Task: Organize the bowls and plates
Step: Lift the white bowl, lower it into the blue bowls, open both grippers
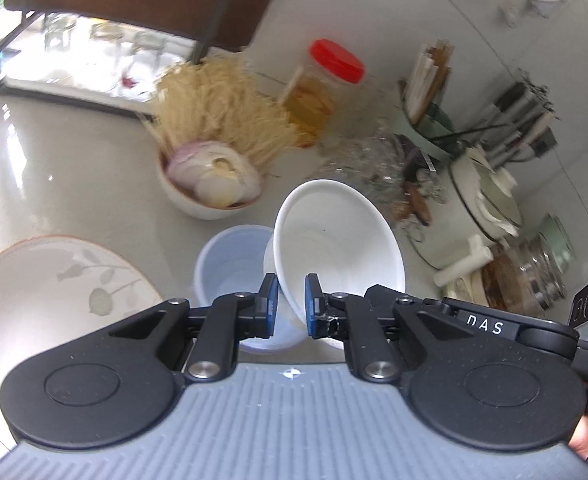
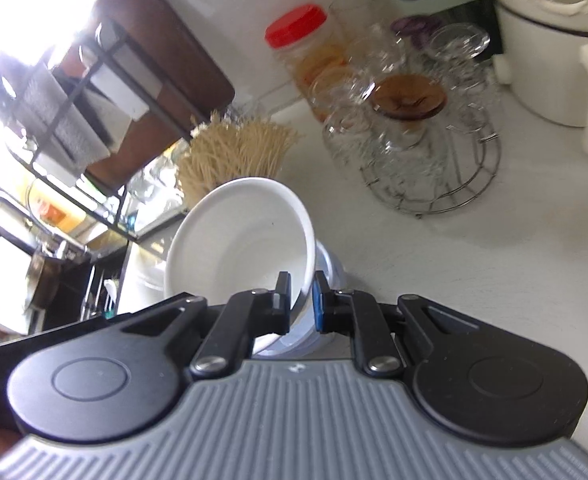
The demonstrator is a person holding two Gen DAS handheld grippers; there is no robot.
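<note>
In the left wrist view my left gripper is shut on the rim of a white bowl, held tilted above a pale blue bowl on the counter. A plate with a leaf print lies at the left. In the right wrist view my right gripper is shut on the rim of a white bowl, tilted over a pale blue bowl. I cannot tell if both views show the same white bowl.
A bowl of sliced onion and a bundle of dry noodles stand behind. A red-lidded jar, glasses on a wire rack, a white pot and a dark shelf rack crowd the white counter.
</note>
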